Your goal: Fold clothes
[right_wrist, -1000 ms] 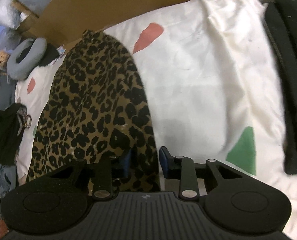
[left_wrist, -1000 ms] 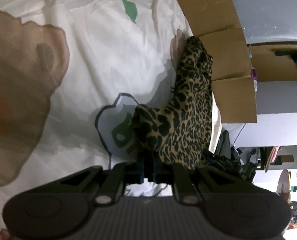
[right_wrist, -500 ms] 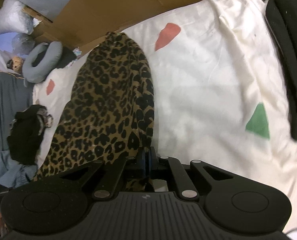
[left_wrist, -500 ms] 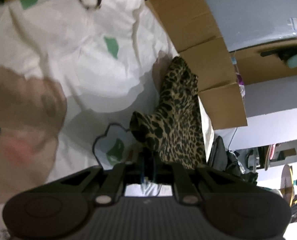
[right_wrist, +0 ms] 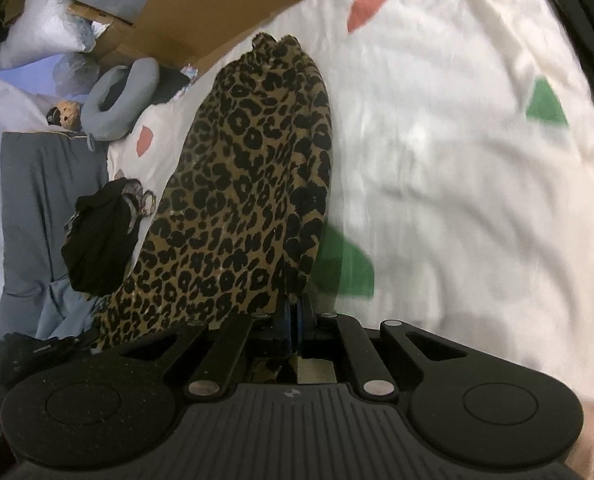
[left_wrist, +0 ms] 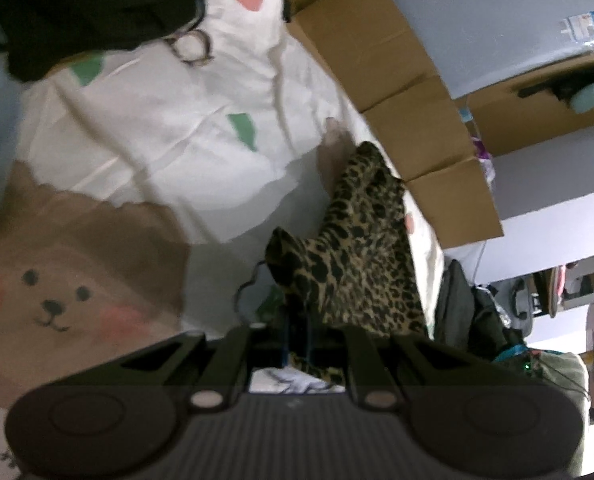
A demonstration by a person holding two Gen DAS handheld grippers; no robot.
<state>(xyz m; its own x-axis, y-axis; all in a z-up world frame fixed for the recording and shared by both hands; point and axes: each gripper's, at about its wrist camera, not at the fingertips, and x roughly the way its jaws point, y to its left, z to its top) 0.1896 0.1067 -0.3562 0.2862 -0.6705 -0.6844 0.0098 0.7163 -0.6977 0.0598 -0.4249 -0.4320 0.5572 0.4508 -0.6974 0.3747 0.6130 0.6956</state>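
Observation:
A leopard-print garment (left_wrist: 361, 248) hangs stretched above the white patterned bedsheet (left_wrist: 169, 136). My left gripper (left_wrist: 297, 334) is shut on one corner of it. In the right wrist view the same garment (right_wrist: 241, 184) runs away from me, and my right gripper (right_wrist: 295, 312) is shut on its near edge. The cloth is lifted off the sheet (right_wrist: 457, 152) and pulled taut between the two grippers.
Cardboard boxes (left_wrist: 397, 80) line the bed's far side. A black garment (left_wrist: 89, 4) lies at the sheet's top left. In the right wrist view a black garment (right_wrist: 101, 236), a grey neck pillow (right_wrist: 117, 96) and a dark cloth (right_wrist: 585, 12) lie around the sheet.
My right gripper has closed on the garment's edge. Both grippers have lifted and the garment has risen off the sheet, stretched between them.

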